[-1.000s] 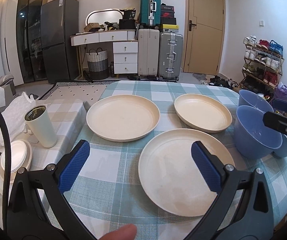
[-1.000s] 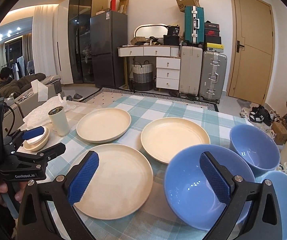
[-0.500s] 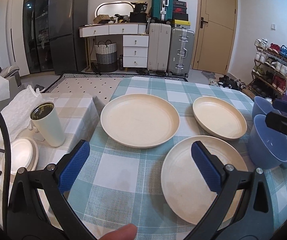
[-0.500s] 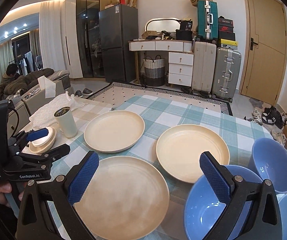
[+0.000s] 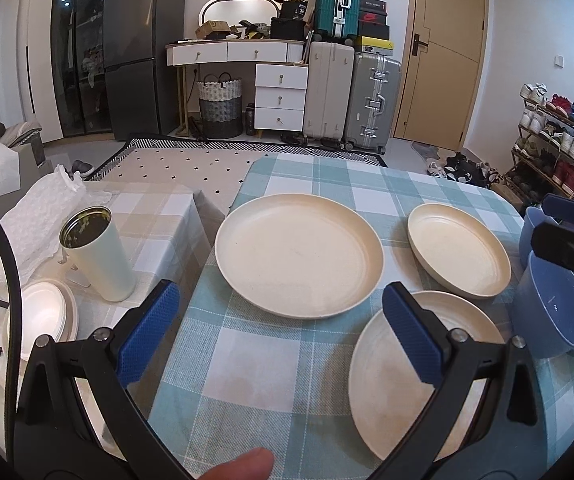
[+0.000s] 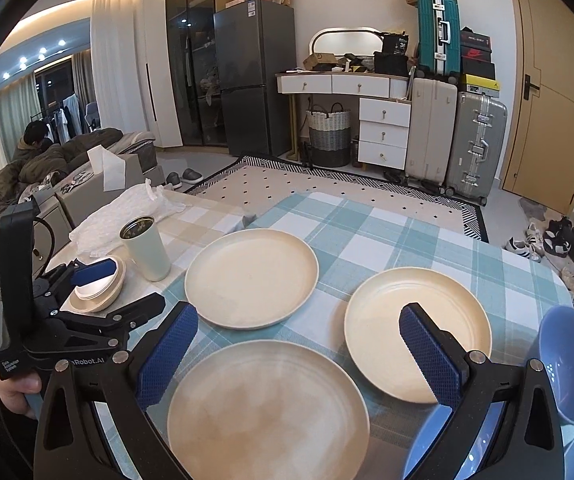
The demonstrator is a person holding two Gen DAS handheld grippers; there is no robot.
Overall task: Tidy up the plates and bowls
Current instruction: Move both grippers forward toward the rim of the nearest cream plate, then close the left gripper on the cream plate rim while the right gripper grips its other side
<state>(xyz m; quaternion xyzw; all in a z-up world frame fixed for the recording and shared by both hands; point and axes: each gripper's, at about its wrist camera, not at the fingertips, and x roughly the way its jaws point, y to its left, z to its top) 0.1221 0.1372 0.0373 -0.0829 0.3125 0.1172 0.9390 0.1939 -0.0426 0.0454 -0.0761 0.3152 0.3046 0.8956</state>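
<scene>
Three cream plates lie flat on the table [image 5: 271, 364], none stacked yet. The far left plate [image 5: 299, 254] sits right in front of the left tool [image 5: 275, 336], w/ its near rim between the two blue pads. The near plate [image 6: 267, 408] lies just under the right tool [image 6: 299, 354]. Both tools are spread wide & hold nothing. The blue bowls [image 5: 553, 320] are off to the right side, next to the right tool. So I think the left tool is closer for the far left plate. Plates are round, so no long side to line up w/.

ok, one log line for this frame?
left hand-held gripper: open, empty | right hand-held gripper: open, empty | cream plates: three, unstacked | blue bowls: untouched
</scene>
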